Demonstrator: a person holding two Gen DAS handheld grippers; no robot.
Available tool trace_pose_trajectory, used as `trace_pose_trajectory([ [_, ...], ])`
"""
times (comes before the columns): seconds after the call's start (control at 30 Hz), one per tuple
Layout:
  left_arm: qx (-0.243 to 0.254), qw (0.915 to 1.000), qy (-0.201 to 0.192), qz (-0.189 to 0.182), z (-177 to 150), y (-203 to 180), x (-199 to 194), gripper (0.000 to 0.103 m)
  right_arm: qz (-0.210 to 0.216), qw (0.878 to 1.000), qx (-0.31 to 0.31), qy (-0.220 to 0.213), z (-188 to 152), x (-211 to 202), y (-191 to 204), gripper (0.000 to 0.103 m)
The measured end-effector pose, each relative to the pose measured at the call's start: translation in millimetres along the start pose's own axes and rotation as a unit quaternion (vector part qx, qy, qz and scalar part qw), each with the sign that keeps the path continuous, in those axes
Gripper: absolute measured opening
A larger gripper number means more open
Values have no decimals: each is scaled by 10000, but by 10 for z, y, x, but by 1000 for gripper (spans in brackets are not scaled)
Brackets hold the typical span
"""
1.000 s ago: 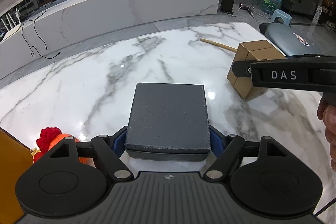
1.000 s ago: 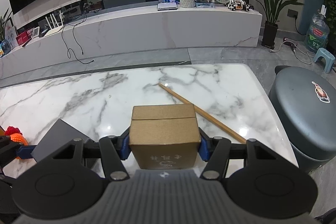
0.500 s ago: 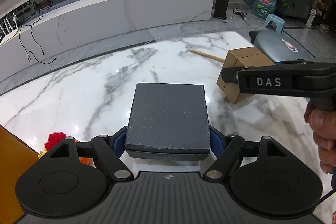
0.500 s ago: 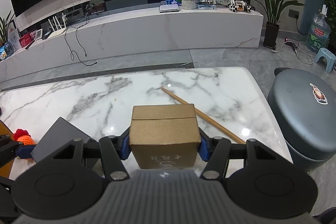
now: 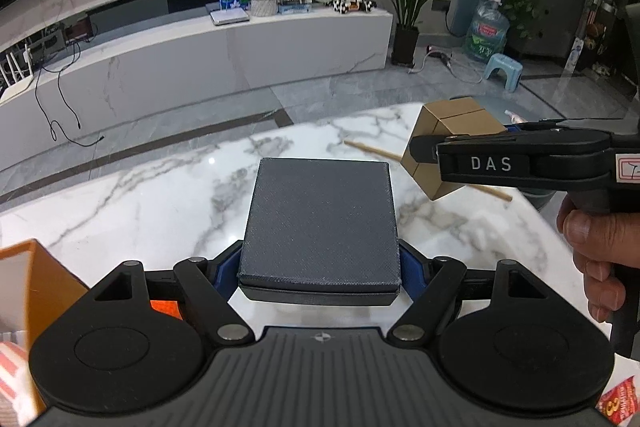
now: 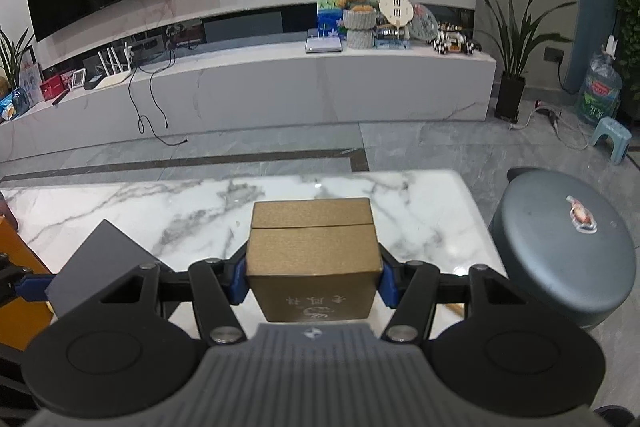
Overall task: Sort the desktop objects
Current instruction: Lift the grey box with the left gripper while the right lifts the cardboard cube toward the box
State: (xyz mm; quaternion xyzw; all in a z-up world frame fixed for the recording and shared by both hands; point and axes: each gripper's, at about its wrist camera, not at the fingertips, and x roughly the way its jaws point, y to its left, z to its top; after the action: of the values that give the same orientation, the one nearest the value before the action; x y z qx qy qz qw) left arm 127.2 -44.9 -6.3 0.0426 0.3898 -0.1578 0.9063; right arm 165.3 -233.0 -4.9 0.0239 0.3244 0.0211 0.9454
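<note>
Mid-sort: left gripper point(image 5: 320, 263) fingers pinch the dark grey box point(image 5: 320, 227) and right gripper point(image 6: 312, 277) fingers pinch the gold box point(image 6: 312, 255), both lifted above the marble surface point(image 6: 160, 211), neither placed, chopstick point(image 5: 372, 150) untouched beside the gold box

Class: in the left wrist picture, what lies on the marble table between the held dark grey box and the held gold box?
In the left wrist view, between the dark grey box and the gold box, only a thin wooden stick lies on the marble table; the rest is bare.
</note>
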Motion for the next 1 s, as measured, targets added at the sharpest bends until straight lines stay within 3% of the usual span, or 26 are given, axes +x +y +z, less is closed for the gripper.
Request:
trace_pose_trajectory([
  [0.5,-141,9985,-523,-117,41,257,-715,90,91,9982,-501,-329,141,-522,479,61],
  [1.0,-275,9972,-653,255,-206,790,-1240,90,597,9908,-1153,-377,58,-783,1299,61],
])
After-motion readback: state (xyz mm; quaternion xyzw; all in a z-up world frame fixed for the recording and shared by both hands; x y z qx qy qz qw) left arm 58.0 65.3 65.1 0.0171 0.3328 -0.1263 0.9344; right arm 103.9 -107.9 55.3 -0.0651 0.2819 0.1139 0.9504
